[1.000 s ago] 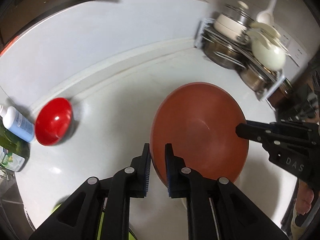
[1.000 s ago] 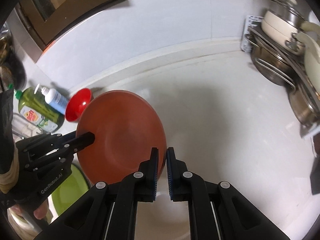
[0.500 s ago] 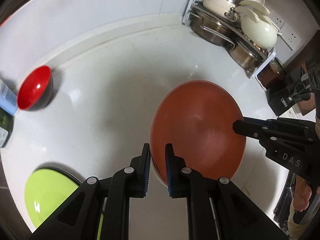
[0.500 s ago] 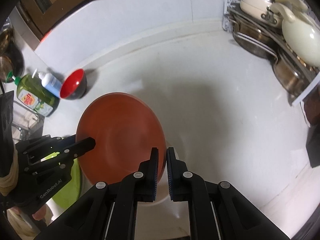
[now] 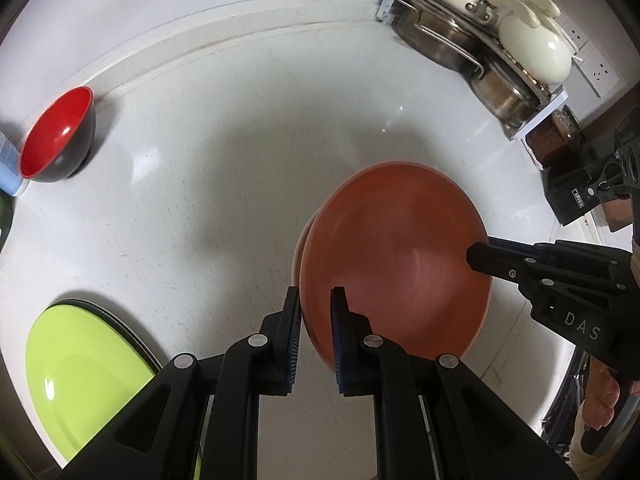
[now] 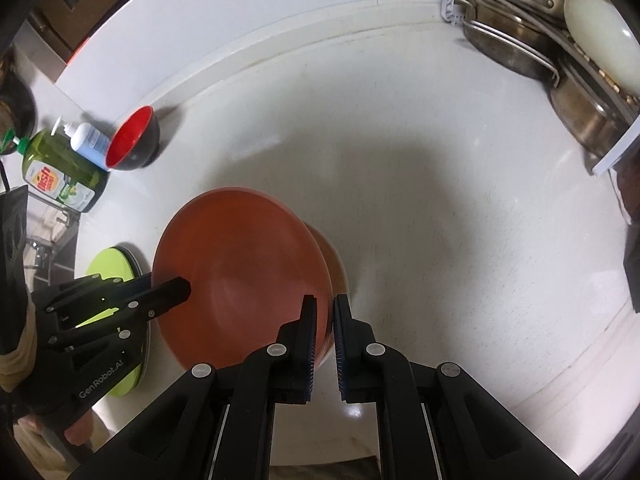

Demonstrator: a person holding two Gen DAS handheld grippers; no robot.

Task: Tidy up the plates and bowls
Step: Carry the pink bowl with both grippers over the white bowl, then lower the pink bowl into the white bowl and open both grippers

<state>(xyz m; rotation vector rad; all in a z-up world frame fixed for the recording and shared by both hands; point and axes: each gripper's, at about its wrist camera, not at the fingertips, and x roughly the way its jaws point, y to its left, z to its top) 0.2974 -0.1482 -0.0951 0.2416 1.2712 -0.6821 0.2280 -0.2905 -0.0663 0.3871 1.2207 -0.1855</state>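
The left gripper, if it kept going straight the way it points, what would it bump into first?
The left gripper is already clamped on the rim of the brown-orange bowl, pointing steeply down. Straight ahead it would most likely press the bowl onto the white countertop just below; how close is hard to judge.

The orange plate [image 5: 396, 256], carried by both grippers, sank toward the counter [image 5: 208, 184], nearer the lime-green plate [image 5: 84, 364].

The green plate [image 5: 84, 364] runs off the left wrist view's lower edge behind the left gripper's fingers [image 5: 292, 336]. The brown bowl [image 5: 396, 264] is motion-blurred, hiding whatever lies beneath. The blue-white pump bottle [image 5: 7, 168] is cropped at the frame's left edge.
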